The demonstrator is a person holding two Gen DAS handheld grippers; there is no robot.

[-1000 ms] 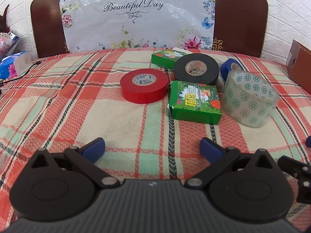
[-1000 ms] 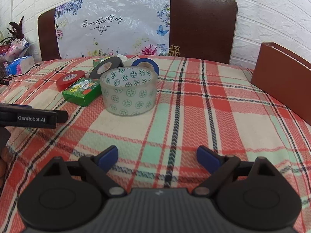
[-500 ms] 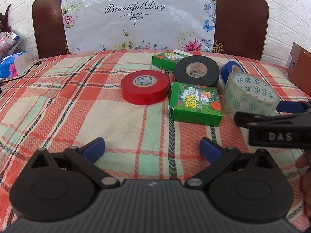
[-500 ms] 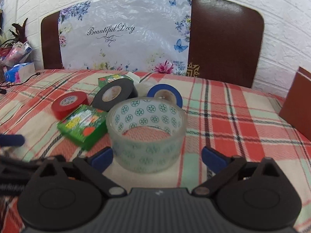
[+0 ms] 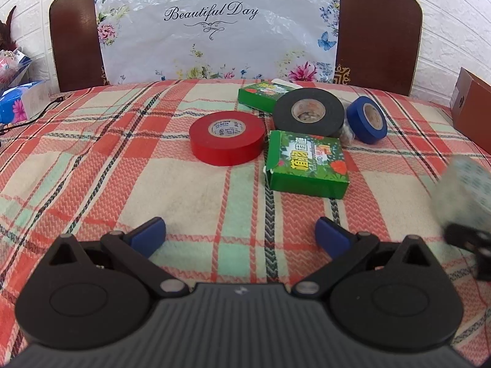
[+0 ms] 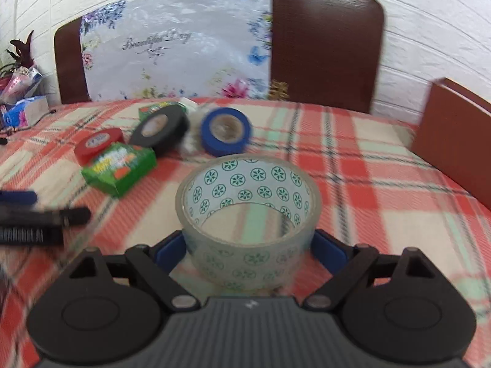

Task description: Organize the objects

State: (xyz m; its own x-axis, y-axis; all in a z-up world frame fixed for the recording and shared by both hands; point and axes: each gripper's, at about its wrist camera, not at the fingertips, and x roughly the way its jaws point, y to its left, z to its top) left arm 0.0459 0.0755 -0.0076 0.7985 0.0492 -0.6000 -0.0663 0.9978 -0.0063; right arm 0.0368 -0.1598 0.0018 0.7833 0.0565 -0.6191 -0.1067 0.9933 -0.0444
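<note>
Right wrist view: the right tongs [image 6: 248, 245] are clamped on the clear patterned tape roll [image 6: 248, 214], one blue pad on each side, the roll's opening tilted up toward the camera above the plaid bench [image 6: 368, 184]. Left wrist view: that roll [image 5: 463, 193] is only a blur at the right edge. The left tongs [image 5: 241, 233] sit low and level, pads wide apart, touching nothing, facing the red tape [image 5: 227, 136], black tape [image 5: 308, 113], blue tape [image 5: 368, 119] and green box [image 5: 307, 162].

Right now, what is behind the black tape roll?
Behind the black tape roll lies a green box, partly covered by it. Something white peeks out beyond; what it is stays hidden.
</note>
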